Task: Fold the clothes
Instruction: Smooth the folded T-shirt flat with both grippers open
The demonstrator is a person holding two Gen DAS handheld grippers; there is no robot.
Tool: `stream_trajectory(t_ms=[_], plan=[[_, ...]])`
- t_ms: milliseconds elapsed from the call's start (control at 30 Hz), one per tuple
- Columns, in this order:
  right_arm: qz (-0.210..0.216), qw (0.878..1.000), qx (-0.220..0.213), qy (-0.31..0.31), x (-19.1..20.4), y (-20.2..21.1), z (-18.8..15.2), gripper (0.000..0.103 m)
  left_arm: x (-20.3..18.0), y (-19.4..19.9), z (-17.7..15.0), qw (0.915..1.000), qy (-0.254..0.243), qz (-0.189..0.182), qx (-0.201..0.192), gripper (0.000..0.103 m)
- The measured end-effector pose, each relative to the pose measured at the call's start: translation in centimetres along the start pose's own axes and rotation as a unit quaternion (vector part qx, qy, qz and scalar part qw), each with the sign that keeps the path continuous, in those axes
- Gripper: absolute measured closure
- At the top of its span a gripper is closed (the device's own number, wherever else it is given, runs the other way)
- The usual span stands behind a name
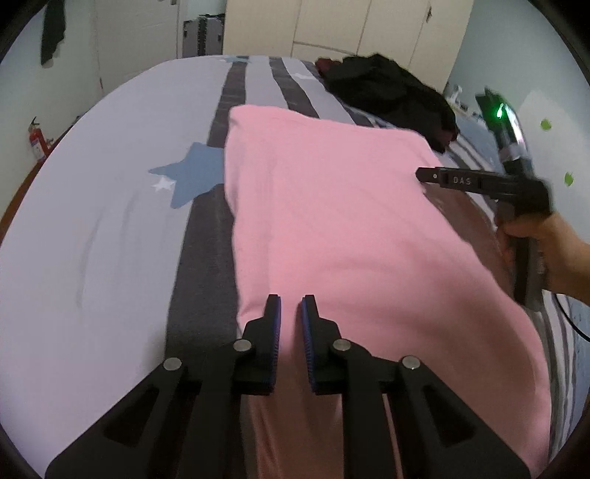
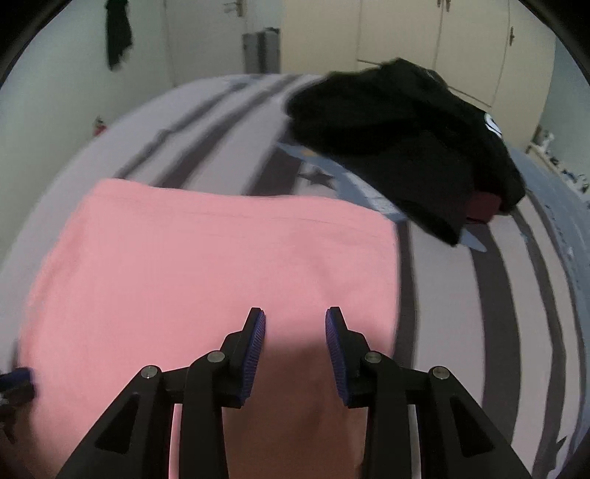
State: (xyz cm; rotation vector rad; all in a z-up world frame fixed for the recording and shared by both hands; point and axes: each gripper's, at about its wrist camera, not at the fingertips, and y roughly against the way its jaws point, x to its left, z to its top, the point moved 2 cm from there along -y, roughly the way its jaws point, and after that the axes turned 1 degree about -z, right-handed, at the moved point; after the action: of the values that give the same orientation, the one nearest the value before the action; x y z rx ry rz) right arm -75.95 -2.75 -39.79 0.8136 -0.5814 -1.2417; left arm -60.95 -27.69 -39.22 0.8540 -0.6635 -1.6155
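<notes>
A pink garment (image 1: pixel 332 221) (image 2: pixel 206 265) lies flat on the bed as a smooth rectangle. My left gripper (image 1: pixel 291 313) hovers over its near edge. Its blue pads stand a narrow gap apart, and only cloth lying below shows between them. My right gripper (image 2: pixel 295 328) is open wider above the garment's near right part, with nothing between its fingers. In the left wrist view the right gripper (image 1: pixel 424 175) reaches in from the right over the garment's right edge, held by a hand (image 1: pixel 553 254). A blue pad of the left gripper (image 2: pixel 16 379) shows at the right wrist view's left edge.
The bed sheet (image 1: pixel 110 221) (image 2: pixel 461 313) is pale with dark stripes and blue stars. A heap of black clothes (image 1: pixel 391 95) (image 2: pixel 405 147) lies at the far right of the bed. Beyond stand a wardrobe (image 1: pixel 332 25), a suitcase (image 1: pixel 202 35) and a fire extinguisher (image 1: pixel 37 142).
</notes>
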Motion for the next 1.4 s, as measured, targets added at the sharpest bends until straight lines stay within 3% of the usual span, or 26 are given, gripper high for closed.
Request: stream_trajectory(t_ms=[100, 133, 200, 267, 333, 433, 533, 633, 733, 867, 1000, 1100, 1167, 1233, 1400], plan=[[-0.037, 0.999, -0.003, -0.013, -2.3, -1.2, 0.7, 0.071, 0.3, 0.9, -0.4, 1.0, 0.005, 0.004, -0.006, 0.094], [-0.055, 0.998, -0.002, -0.019, -3.3, -1.5, 1.1, 0.058, 0.4, 1.1, -0.4, 0.9999, 0.011, 0.005, -0.007, 0.094], [-0.048, 0.996, 0.011, -0.08, -6.3, -2.4, 1.7, 0.05, 0.7, 1.4, -0.3, 0.9996, 0.027, 0.004, -0.009, 0.094], [-0.05, 0.996, 0.009, -0.075, -6.7, -2.2, 2.5, 0.05, 0.4, 1.3, 0.3, 0.9993, 0.032, 0.005, -0.018, 0.093], [-0.053, 0.996, -0.008, -0.067, -6.6, -1.3, 3.4, 0.063, 0.2, 1.2, 0.9, 0.9989, 0.037, 0.004, -0.028, 0.092], [-0.021, 0.994, -0.04, -0.096, -6.0, 1.1, 4.3, 0.063, 0.2, 1.0, 2.1, 0.9985, 0.034, -0.005, -0.043, 0.089], [0.054, 0.996, -0.049, -0.049, -1.2, 3.6, 3.1, 0.063, 0.5, -0.3, 3.0, 0.9987, 0.031, 0.001, -0.041, 0.089], [0.13, 0.99, -0.057, -0.001, 3.7, 6.2, 1.8, 0.063, 1.5, -1.4, 3.1, 0.9986, 0.044, 0.008, -0.029, 0.089], [0.185, 0.982, -0.032, 0.029, 9.2, 6.5, -0.7, 0.063, 2.5, -2.4, 3.2, 0.9981, 0.057, 0.016, -0.016, 0.084], [0.15, 0.988, -0.008, 0.043, 10.9, 3.1, -2.4, 0.063, 2.9, -2.9, 2.8, 0.9981, 0.055, 0.02, -0.018, 0.079], [0.106, 0.994, -0.008, 0.005, 7.7, 0.4, -1.2, 0.092, 3.3, -2.9, 3.2, 0.9971, 0.072, 0.013, -0.02, 0.077], [0.058, 0.998, -0.008, -0.021, 3.9, -1.1, 0.5, 0.093, 2.9, -3.2, 4.4, 0.9974, 0.065, 0.0, -0.031, 0.077], [0.047, 0.998, -0.007, -0.028, 2.0, -2.0, 1.3, 0.102, 2.5, -3.6, 5.7, 0.998, 0.048, -0.004, -0.042, 0.077], [0.032, 0.999, -0.007, -0.012, 1.1, -2.3, 2.0, 0.103, 2.4, -4.2, 7.3, 0.9981, 0.033, -0.006, -0.053, 0.077], [0.029, 0.999, -0.01, -0.006, 0.3, -2.7, 2.0, 0.103, 5.1, -7.9, 9.7, 0.9988, 0.041, 0.022, -0.018, 0.076]])
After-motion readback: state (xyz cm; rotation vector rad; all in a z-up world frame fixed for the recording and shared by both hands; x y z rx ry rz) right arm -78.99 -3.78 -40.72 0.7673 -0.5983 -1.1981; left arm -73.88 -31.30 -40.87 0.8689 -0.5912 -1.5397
